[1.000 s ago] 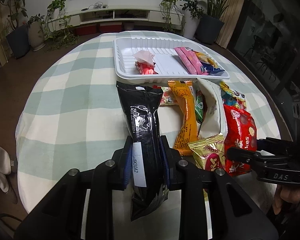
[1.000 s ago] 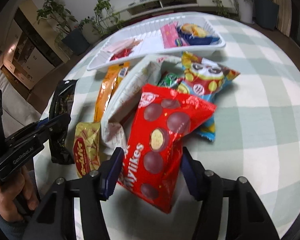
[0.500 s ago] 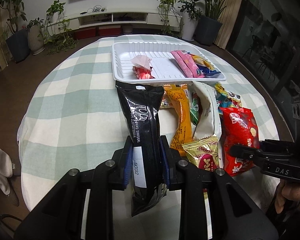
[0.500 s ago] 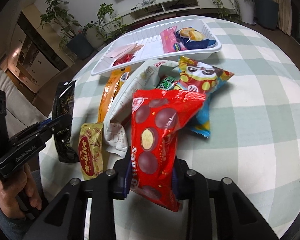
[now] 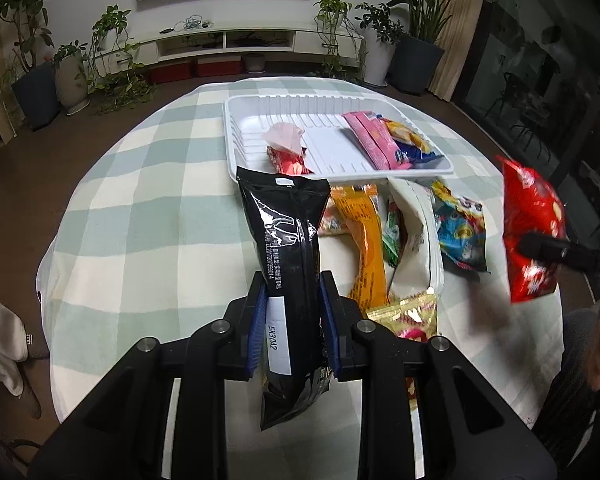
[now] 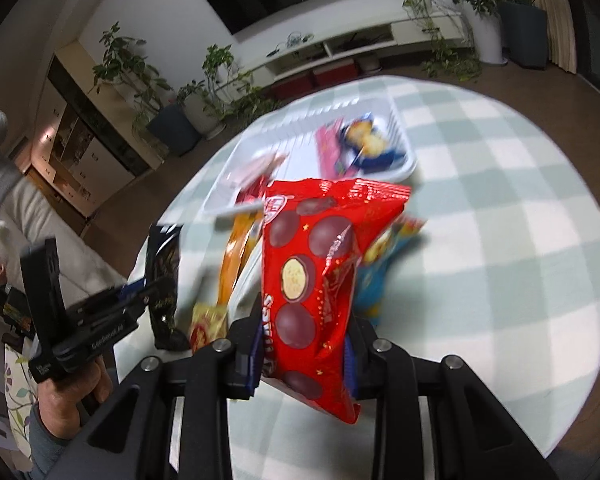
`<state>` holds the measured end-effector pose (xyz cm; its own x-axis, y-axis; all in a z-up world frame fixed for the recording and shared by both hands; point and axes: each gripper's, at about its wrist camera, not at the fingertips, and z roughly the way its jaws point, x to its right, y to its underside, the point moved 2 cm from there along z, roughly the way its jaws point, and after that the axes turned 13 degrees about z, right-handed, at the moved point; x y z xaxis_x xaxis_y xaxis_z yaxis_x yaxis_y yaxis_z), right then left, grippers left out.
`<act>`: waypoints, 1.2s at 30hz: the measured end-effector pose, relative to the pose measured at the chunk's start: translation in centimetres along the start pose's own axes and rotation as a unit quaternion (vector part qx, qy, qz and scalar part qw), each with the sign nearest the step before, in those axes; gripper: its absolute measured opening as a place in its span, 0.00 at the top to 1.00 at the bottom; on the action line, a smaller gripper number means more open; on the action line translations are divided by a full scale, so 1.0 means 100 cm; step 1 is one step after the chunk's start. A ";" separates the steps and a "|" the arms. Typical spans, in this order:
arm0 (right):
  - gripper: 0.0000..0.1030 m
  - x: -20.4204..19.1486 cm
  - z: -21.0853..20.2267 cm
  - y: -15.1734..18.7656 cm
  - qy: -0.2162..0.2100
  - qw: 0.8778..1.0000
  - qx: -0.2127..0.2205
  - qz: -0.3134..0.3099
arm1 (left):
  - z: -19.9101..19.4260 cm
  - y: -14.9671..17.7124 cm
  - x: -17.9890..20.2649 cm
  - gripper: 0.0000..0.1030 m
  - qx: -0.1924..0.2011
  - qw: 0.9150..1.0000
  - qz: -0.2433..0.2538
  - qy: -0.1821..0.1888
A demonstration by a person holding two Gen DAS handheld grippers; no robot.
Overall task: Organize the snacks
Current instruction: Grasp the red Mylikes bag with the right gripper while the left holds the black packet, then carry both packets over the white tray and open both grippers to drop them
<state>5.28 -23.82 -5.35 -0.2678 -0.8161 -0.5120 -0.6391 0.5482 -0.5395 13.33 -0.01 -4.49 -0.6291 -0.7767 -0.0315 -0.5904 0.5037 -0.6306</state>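
My left gripper (image 5: 293, 326) is shut on a long black snack packet (image 5: 290, 248), held above the near part of the checked table. In the right wrist view my right gripper (image 6: 302, 346) is shut on a red chocolate-ball bag (image 6: 316, 264), lifted clear of the table. That red bag (image 5: 530, 224) also shows at the right edge of the left wrist view. A white tray (image 5: 256, 104) sits at the far side, holding a pink wrapper, a red packet, pink bars and a blue-yellow packet. An orange packet (image 5: 364, 232), a white bag (image 5: 418, 232), a blue bag (image 5: 462, 228) and a gold packet (image 5: 414, 314) lie between the tray and me.
The round table carries a green-and-white checked cloth (image 5: 148, 208). Potted plants (image 5: 72, 76) and a low white TV shelf (image 5: 236, 42) stand beyond it. A person's hand (image 6: 66, 394) holds the left gripper handle. Bare cloth lies left of the pile and right of it (image 6: 500, 208).
My right gripper closed on the red bag and lifted it off the pile, up toward the tray. The left gripper kept its hold on the black packet and barely moved.
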 end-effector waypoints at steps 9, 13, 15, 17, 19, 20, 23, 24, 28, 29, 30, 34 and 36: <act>0.68 -0.018 -0.007 -0.092 -0.010 0.998 0.048 -0.026 | 0.017 -0.080 -0.031 0.79 0.026 1.000 0.006 0.007; 0.68 -0.044 0.026 -0.127 -0.017 0.998 0.027 -0.054 | 0.045 -0.119 -0.039 0.79 0.018 1.000 0.014 0.012; 0.68 -0.053 0.046 -0.135 -0.017 0.998 0.007 -0.063 | 0.062 -0.134 -0.044 0.81 0.010 1.000 0.010 0.018; 0.68 -0.059 0.070 -0.141 -0.013 0.997 -0.014 -0.071 | 0.078 -0.144 -0.049 0.81 0.003 1.000 0.005 0.025; 0.68 -0.062 0.094 -0.143 -0.008 0.997 -0.032 -0.075 | 0.095 -0.148 -0.049 0.81 -0.010 1.000 0.011 0.027; 0.68 -0.062 0.104 -0.145 -0.004 0.996 -0.040 -0.075 | 0.103 -0.148 -0.048 0.81 -0.017 0.999 0.014 0.029; 0.68 -0.059 0.133 -0.144 0.010 0.995 -0.061 -0.075 | 0.119 -0.146 -0.047 0.81 -0.026 0.999 0.016 0.033; 0.68 -0.058 0.142 -0.142 0.015 0.995 -0.069 -0.077 | 0.120 -0.146 -0.047 0.82 -0.026 0.999 0.016 0.033; 0.68 -0.059 0.160 -0.142 0.025 0.993 -0.083 -0.085 | 0.126 -0.153 -0.044 0.82 -0.028 0.999 0.022 0.037; 0.68 -0.059 0.163 -0.143 0.028 0.992 -0.084 -0.086 | 0.127 -0.155 -0.043 0.83 -0.027 0.999 0.023 0.039; 0.68 -0.060 0.164 -0.144 0.030 0.992 -0.084 -0.087 | 0.130 -0.158 -0.044 0.83 -0.028 0.999 0.021 0.042; 0.68 -0.060 0.171 -0.142 0.040 0.991 -0.091 -0.093 | 0.139 -0.172 -0.050 0.84 -0.020 0.999 0.013 0.039; 0.68 -0.062 0.175 -0.139 0.046 0.990 -0.096 -0.096 | 0.140 -0.178 -0.052 0.84 -0.017 0.999 0.008 0.037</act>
<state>28.44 -23.20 -6.37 -0.1868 -0.9200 -0.3444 -0.8075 0.3435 -0.4796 34.13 -10.23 -3.94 -0.6733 -0.7391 0.0169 -0.5958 0.5290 -0.6042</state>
